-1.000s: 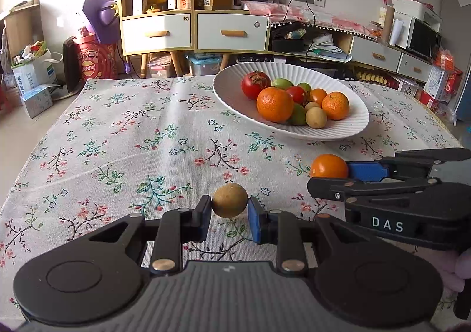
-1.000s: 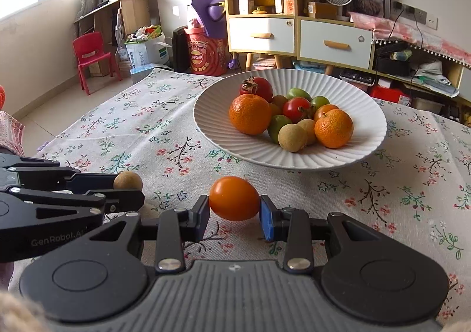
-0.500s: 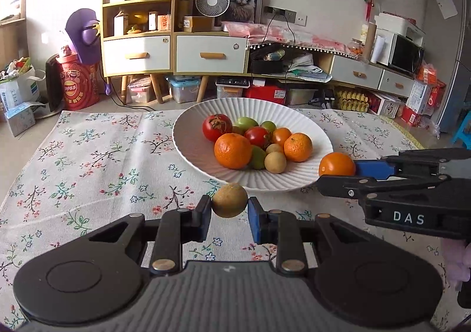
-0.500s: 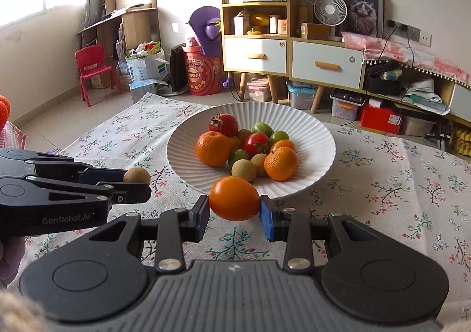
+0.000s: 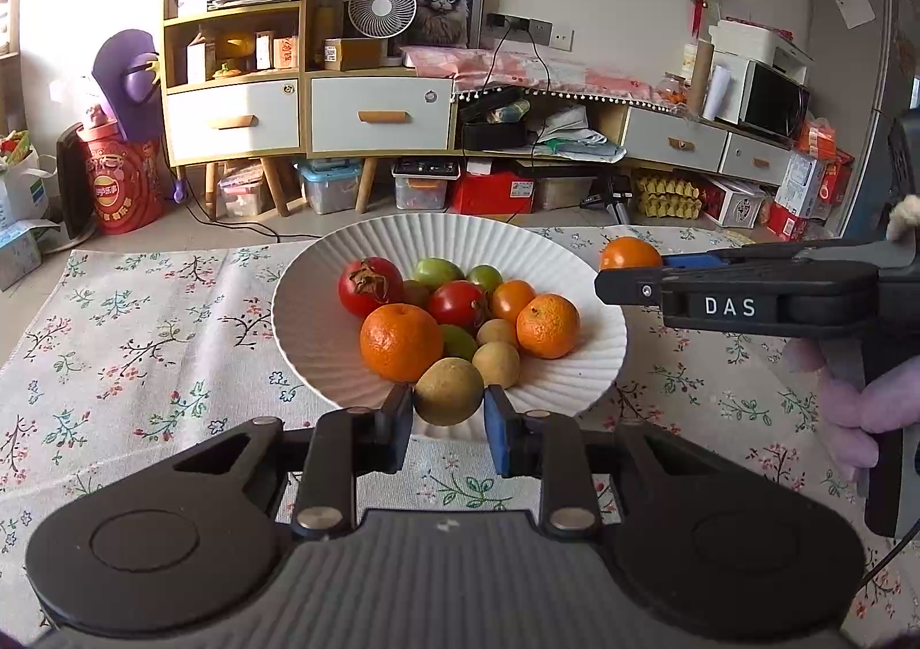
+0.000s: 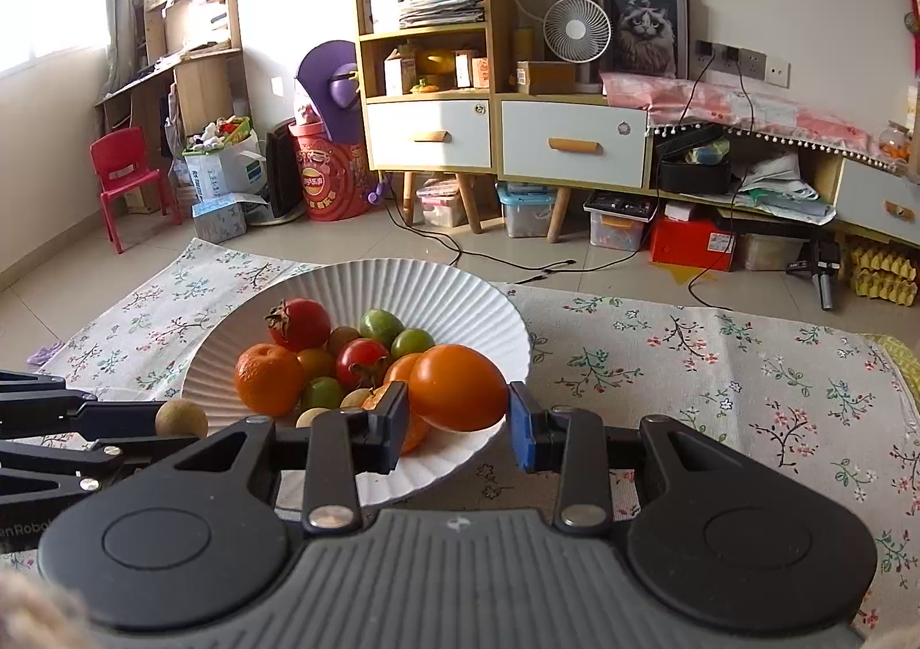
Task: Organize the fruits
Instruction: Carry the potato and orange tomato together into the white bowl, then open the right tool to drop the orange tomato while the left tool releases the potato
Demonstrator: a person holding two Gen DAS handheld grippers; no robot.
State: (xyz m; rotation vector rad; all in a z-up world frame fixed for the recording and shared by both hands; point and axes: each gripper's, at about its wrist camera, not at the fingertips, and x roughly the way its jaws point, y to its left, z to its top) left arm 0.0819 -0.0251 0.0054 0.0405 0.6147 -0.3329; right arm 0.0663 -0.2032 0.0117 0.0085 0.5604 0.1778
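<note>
Fruit is sitting clamped in both grippers. The left gripper (image 5: pixel 448 413) is squeezing a small brown fruit (image 5: pixel 448 391) between its two pads, holding it over the near rim of the white plate (image 5: pixel 310 315). The right gripper (image 6: pixel 458 419) is pinching a smooth orange fruit (image 6: pixel 458 387) the same way, also above the plate's near edge.

Counting what is lying on the plate in the left view: two ridged mandarins (image 5: pixel 401 341), two red fruits (image 5: pixel 371 287), three green ones (image 5: pixel 438 272), one small orange one (image 5: pixel 512 299), two small brown ones (image 5: pixel 495 363), and one darker piece half hidden behind the reds. That is making eleven, all heaped together and touching near the plate's middle. The plate is resting on a flowered tablecloth (image 5: pixel 144 327).

Each view is showing something the other is missing. The left view is catching the right gripper from the side, marked DAS, with the person's hand (image 5: pixel 851 407) wrapped around its handle. The right view is showing the left gripper low at the left edge with its brown fruit, plus a red chair (image 6: pixel 126 177) and a window side of the room that the left view is leaving out. The right view is also hiding part of the heap behind the orange fruit.
</note>
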